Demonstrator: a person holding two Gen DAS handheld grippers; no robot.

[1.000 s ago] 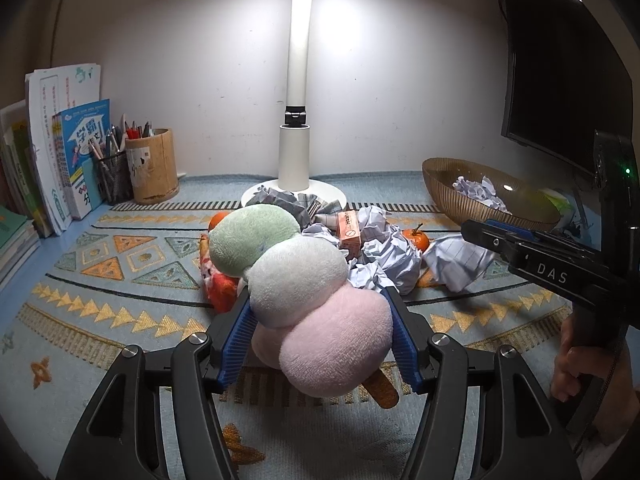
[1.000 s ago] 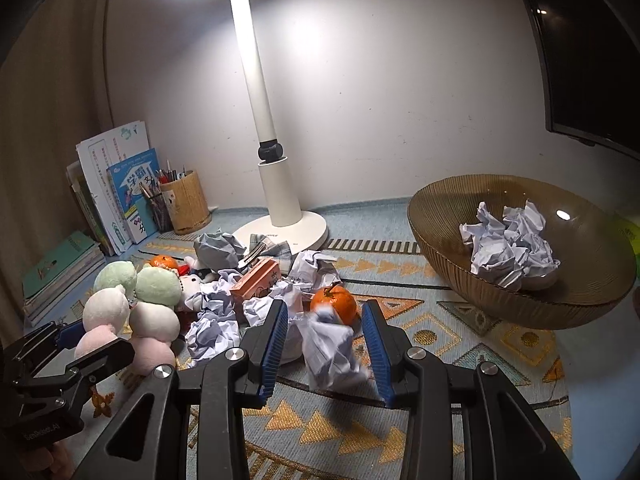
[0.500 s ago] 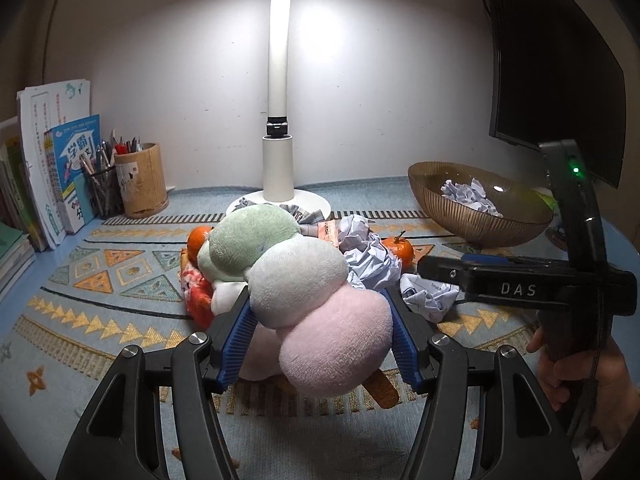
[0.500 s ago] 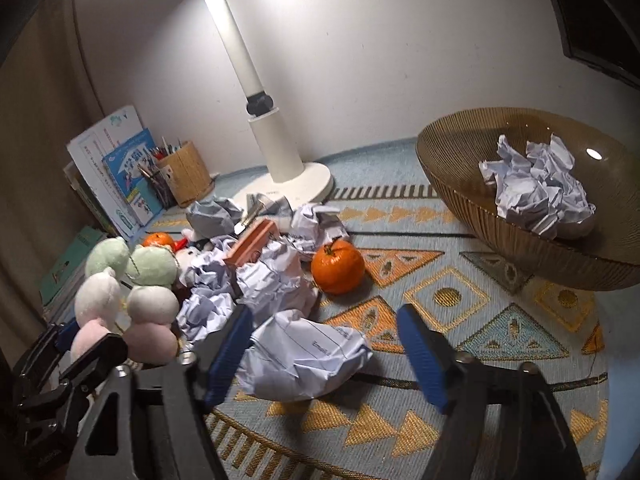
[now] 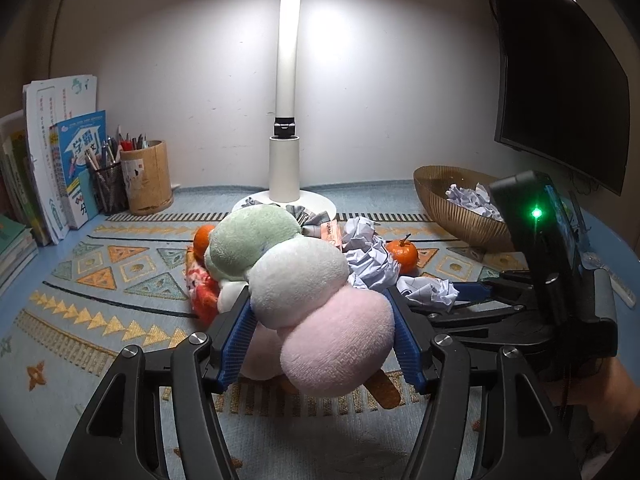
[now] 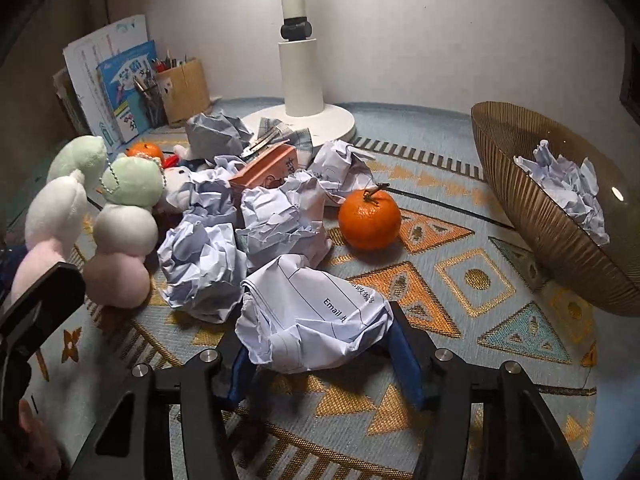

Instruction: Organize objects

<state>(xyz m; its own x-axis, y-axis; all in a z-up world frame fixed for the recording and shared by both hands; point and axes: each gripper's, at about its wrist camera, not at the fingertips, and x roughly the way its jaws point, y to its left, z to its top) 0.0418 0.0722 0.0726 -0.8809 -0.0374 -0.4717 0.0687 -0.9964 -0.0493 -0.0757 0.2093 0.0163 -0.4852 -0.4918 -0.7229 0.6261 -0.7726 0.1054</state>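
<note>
- Right, my left gripper (image 5: 322, 340) has its blue pads pressed into both sides of the plush dango skewer (image 5: 304, 280), at the pink ball, the lowest of the three.
- That plush is soft and light, so the pads sink in. I judge a grip on the fattest ball will hold, but the green and white balls flop forward toward twelve o'clock.
- Its orange stick end pokes out near five o'clock, stiffer than the stuffing. It may be a firmer place to pinch, if a narrow one.
- My right gripper (image 6: 324, 356) has its fingers spread, one on each side of a crumpled paper ball (image 6: 312, 316) lying on the patterned mat (image 6: 472, 280). Whether the pads already touch the paper I cannot quite tell; it drapes over them.
- Paper like this weighs next to nothing and crushes easily. I'd close across its widest middle, gently, since loose flaps at the edge would just slide out.
- More paper wads sit at eleven o'clock from it, with a mandarin (image 6: 369, 219) at one o'clock, round and likely to roll.
- The ribbed brown bowl (image 6: 532, 200), out at two o'clock, already holds crumpled paper, so that looks the likely home for this one.
- A second dango plush (image 6: 120, 220) lies at ten o'clock, beside the paper heap.
</note>
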